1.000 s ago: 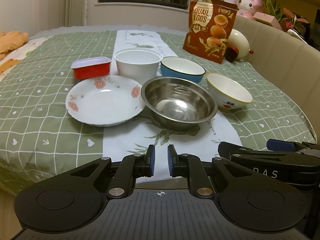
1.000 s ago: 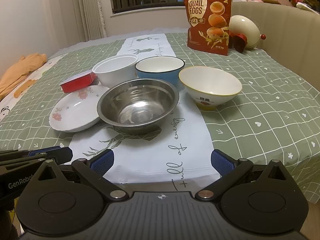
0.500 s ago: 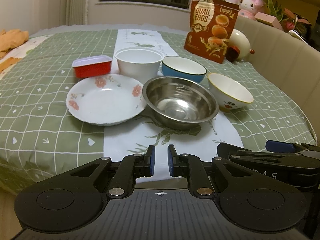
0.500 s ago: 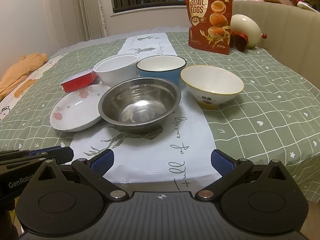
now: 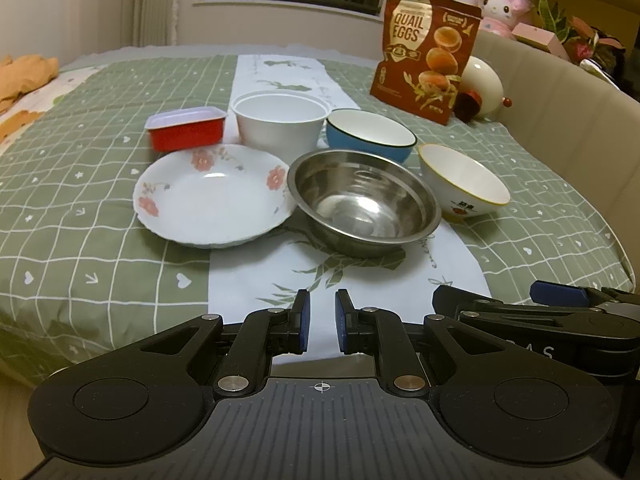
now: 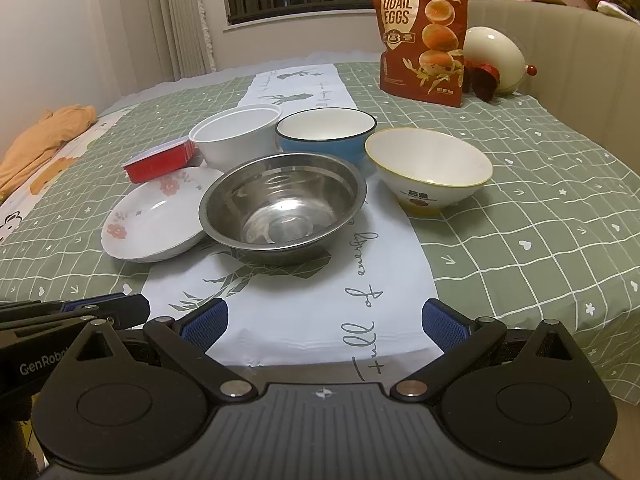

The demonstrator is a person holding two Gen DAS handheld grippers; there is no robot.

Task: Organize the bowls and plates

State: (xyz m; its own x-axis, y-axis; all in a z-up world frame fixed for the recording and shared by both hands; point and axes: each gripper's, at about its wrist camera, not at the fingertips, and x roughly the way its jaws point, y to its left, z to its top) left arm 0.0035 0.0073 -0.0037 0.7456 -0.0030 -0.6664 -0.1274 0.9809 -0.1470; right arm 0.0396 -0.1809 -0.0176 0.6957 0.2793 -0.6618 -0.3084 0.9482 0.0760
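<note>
Low in frame, the left gripper (image 5: 319,322) is nearly closed and empty; the right gripper (image 6: 325,324) is spread wide and empty. Both hang over the surface's (image 6: 540,208) near edge, bare cloth ahead. Mid-frame, the steel bowl (image 6: 282,204) touches the floral plate (image 6: 154,218); the cream bowl (image 6: 428,170) sits right. Behind: red dish (image 5: 186,132), white bowl (image 5: 280,122), blue bowl (image 5: 370,134). Upper right stands a quail-egg bag (image 6: 420,32).
</note>
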